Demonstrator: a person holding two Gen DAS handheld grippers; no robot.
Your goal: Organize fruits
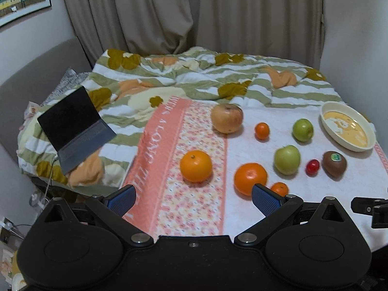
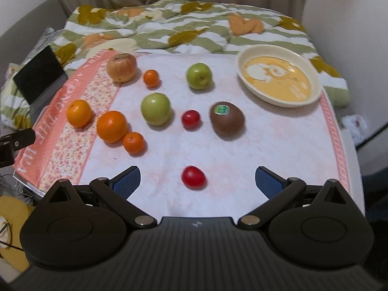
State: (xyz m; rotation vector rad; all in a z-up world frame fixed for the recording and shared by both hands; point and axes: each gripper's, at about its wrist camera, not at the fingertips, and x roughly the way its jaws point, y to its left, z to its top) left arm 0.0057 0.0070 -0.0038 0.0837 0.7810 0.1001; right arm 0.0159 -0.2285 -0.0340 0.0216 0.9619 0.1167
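Fruits lie on a pink-and-white cloth (image 2: 278, 150): a brownish apple (image 2: 121, 67), two green apples (image 2: 198, 76) (image 2: 156, 108), two large oranges (image 2: 79, 113) (image 2: 111, 126), two small tangerines (image 2: 151, 78) (image 2: 133, 143), a kiwi (image 2: 226, 118) and two cherry tomatoes (image 2: 191, 119) (image 2: 193, 177). A cream plate (image 2: 315, 72) stands at the far right. My right gripper (image 2: 197, 181) is open, the near tomato between its fingers. My left gripper (image 1: 194, 200) is open and empty, in front of an orange (image 1: 196, 166).
A striped quilt (image 1: 194, 77) covers the bed behind the cloth. An open laptop (image 1: 75, 131) sits on it at the left. Curtains (image 1: 194, 12) hang behind. The cloth's front edge is just under both grippers.
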